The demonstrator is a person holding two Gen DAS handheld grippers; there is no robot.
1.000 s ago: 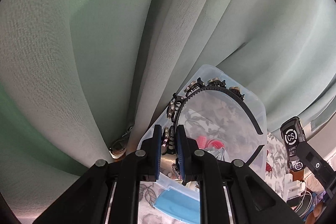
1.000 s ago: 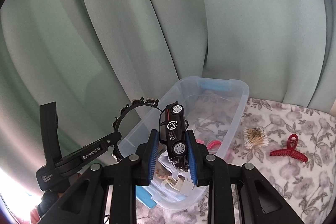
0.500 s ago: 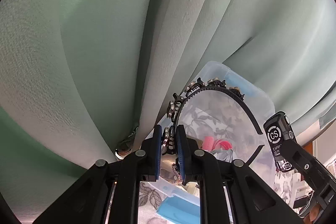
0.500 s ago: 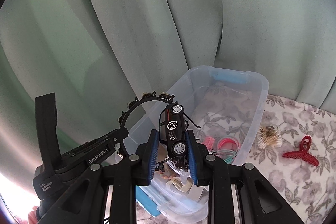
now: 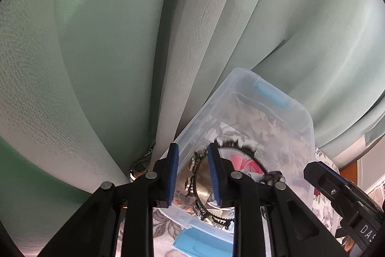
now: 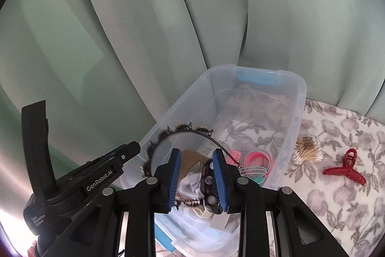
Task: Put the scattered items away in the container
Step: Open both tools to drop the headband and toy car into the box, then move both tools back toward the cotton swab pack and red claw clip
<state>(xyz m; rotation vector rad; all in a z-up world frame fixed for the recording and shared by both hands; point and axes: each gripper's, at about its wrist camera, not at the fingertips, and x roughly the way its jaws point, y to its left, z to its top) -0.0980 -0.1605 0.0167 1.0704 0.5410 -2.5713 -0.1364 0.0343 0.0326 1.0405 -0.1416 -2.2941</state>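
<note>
The black toothed headband (image 6: 182,130) and the black toy car (image 6: 208,187) lie inside the clear plastic container (image 6: 298,112). Left gripper (image 5: 193,172) and right gripper (image 6: 196,181) fingers have just been opening, both released above it. A red claw clip (image 6: 345,169) lies right on the floral worktop (image 6: 336,136).
</note>
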